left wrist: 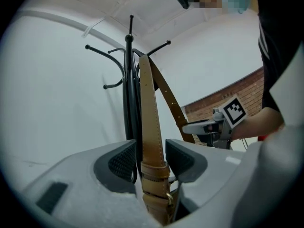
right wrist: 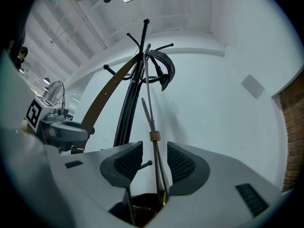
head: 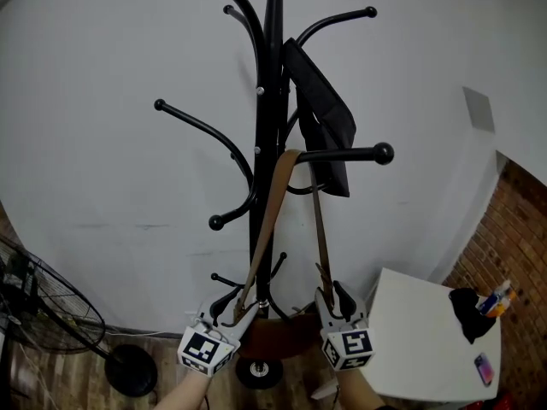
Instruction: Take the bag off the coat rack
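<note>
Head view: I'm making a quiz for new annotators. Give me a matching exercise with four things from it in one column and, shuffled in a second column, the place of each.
Things
1. tan strap
2. dark cloth
3. fan
4. white table

Places
A. at lower right, beside the brick wall
B. hanging high on the coat rack
C. on the floor at lower left
D. looped over a ball-tipped hook

Pairs: 1-D, 2-B, 3-C, 4-A
</note>
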`<state>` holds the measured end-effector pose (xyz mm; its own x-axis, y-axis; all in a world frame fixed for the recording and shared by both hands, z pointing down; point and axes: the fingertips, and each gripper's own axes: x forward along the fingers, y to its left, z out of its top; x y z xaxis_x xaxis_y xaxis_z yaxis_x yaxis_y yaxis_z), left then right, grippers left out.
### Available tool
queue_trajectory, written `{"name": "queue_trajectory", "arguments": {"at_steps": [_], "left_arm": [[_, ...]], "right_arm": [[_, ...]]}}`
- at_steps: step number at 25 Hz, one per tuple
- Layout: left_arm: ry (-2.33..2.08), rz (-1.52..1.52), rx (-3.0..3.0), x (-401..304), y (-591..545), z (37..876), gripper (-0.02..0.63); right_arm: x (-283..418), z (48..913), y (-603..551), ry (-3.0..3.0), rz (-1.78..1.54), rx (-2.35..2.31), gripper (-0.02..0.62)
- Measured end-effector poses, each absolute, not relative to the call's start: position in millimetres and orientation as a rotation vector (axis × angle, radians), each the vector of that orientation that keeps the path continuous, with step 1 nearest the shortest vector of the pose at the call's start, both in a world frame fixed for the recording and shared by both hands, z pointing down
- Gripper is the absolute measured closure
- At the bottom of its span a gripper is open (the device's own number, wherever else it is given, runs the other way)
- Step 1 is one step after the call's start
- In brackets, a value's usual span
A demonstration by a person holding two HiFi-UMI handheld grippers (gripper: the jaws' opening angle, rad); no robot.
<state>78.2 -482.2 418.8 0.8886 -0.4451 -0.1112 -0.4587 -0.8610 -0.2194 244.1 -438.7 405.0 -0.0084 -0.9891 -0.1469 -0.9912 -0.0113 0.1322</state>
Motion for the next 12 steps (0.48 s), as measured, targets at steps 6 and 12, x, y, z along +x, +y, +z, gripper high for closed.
{"name": "queue_trajectory", "arguments": {"at_steps": [6,12], "left_arm": [[0.686,0.078,-2.811,82.6,-485.8,418.6,0.484],[0.682,0.078,-2.825,83.2,-488.7,417.3,0.518]], "right_arm": [[240.3,397.9,-445.1,2.187,0.355,-2.191,0.483],[241.8,395.6,-444.7,2.179,0.368,-2.188,0.525]]}}
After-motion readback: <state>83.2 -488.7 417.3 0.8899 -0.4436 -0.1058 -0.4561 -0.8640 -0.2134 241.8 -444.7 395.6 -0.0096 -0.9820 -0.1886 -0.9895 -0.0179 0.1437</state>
